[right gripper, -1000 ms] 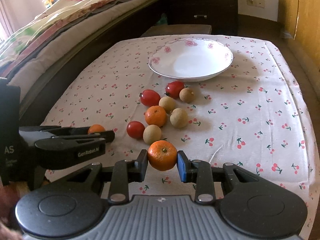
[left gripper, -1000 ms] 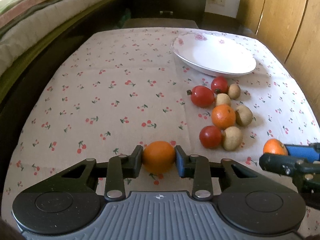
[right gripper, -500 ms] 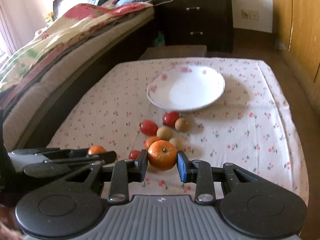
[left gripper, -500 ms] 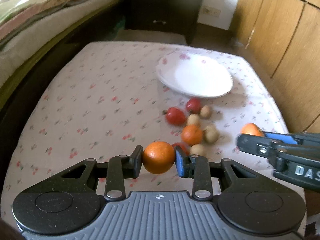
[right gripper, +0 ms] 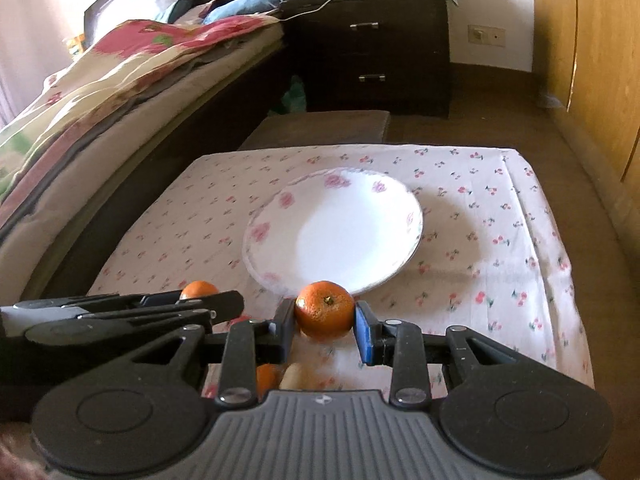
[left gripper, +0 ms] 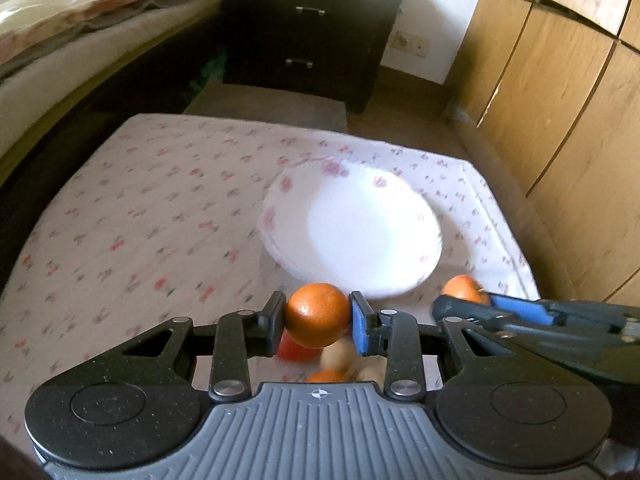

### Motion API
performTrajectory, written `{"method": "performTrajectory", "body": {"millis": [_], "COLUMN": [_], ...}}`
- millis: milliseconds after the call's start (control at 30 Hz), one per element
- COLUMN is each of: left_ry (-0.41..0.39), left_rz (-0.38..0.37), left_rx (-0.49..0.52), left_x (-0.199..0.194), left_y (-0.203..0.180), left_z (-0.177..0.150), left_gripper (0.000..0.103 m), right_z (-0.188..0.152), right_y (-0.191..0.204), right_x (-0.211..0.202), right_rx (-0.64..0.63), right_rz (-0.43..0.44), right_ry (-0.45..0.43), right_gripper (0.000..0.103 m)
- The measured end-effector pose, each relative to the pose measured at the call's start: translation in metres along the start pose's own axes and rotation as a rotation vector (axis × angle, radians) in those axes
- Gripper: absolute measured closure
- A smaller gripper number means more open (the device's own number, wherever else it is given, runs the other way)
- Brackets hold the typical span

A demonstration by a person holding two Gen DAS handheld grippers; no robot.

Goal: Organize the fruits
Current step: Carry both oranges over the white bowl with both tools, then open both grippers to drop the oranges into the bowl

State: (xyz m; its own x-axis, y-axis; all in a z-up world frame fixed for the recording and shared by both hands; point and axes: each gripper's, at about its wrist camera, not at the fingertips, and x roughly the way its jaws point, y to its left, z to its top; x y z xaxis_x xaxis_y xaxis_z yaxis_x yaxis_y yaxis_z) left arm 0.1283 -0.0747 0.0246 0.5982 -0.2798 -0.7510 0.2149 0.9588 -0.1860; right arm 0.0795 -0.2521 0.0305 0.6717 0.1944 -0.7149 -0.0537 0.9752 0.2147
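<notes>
Between the fingers of the left hand-held gripper (left gripper: 318,322) an orange (left gripper: 317,315) is pinched from both sides, and it is held clear of the bench (left gripper: 120,216). A second orange, a mandarin with its stem scar turned up (right gripper: 325,310), is clamped in the same way by the right hand-held gripper (right gripper: 325,326). In the left wrist view the right hand-held gripper is seen at the right edge with its fruit at the tip; in the right wrist view the left hand-held gripper (right gripper: 200,300) is seen at the left edge, likewise loaded.

Just below and behind the held fruit, part of the loose pile is glimpsed through the linkages: a red tomato (left gripper: 296,350), a pale brown round fruit (left gripper: 338,356) and another orange (left gripper: 326,376) lying on the cherry-print cloth; most of the pile is hidden by the gripper bodies.

Beyond the gripper tips a white plate with pink flowers on its rim (right gripper: 336,232) is set on the cloth, with nothing seen on it. Both held oranges are seen over its near rim.

Farther off, a bed with a floral cover (right gripper: 120,72) is seen along the left, a dark chest of drawers (right gripper: 372,48) at the back, and wooden cupboard doors (left gripper: 560,100) on the right.
</notes>
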Motion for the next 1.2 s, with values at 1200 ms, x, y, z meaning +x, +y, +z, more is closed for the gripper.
{"method": "performTrajectory", "body": {"millis": [1200], "left_ry": [0.076], "left_rz": [0.072], "left_rx": [-0.018], "left_x": [0.084], "left_y": [0.003], "left_z": [0.042], "left_gripper": [0.060], "right_z": [0.051], "right_y": [-0.030], "right_x": [0.092], "right_rx": [0.015], "right_rz": [-0.004], "right_ry": [0.091], "right_gripper": [0.069]}}
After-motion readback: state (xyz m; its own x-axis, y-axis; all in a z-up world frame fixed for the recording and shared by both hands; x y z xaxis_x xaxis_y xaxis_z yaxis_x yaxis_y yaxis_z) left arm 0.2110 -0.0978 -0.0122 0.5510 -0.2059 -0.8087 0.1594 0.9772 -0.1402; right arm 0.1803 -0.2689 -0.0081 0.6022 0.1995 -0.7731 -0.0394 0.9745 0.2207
